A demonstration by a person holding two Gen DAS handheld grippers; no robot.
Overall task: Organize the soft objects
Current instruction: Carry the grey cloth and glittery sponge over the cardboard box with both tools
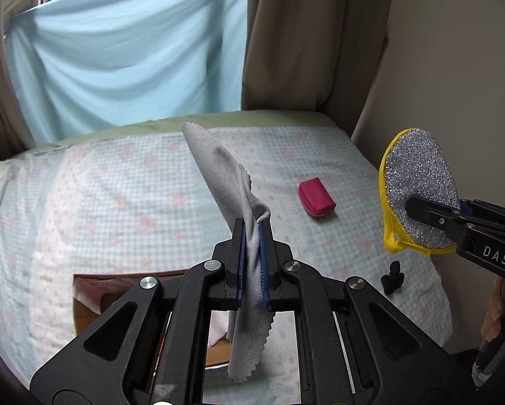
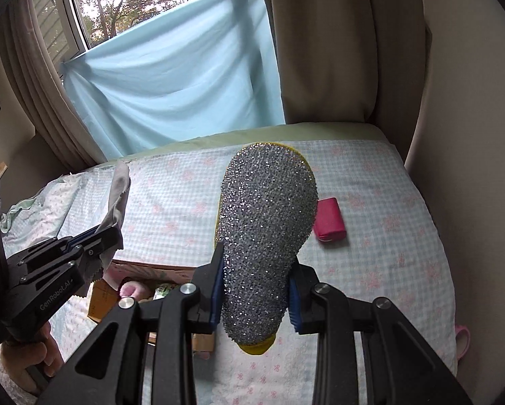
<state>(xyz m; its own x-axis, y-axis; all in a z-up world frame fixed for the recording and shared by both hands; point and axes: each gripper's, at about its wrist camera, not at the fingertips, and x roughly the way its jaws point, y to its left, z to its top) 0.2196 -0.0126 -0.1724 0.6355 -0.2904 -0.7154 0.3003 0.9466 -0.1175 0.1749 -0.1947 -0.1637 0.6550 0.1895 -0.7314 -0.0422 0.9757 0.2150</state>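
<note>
Pinching a grey cloth (image 1: 242, 182) between pressed-together pads, the left gripper (image 1: 252, 233) holds it above the checked bedspread (image 1: 117, 202), cloth ends trailing toward twelve and six o'clock. At three o'clock of it, the right gripper (image 2: 257, 290) clamps a glittery silver scrubber (image 2: 265, 236) edged in yellow. A pink pouch (image 1: 316, 197) lies on the bedspread between them, a small black item (image 1: 392, 276) at five o'clock of it, and a cardboard box (image 2: 100, 290) sits under the left gripper.

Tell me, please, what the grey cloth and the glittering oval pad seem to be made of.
Grey cloth: likely microfibre or suede-like fabric, matte; it drapes limply and has zigzag-cut edges.
Glittering oval pad: probably a sponge scourer covered in metallic silver thread, sparkly and bumpy, with yellow fabric trim; the core is hidden.
</note>
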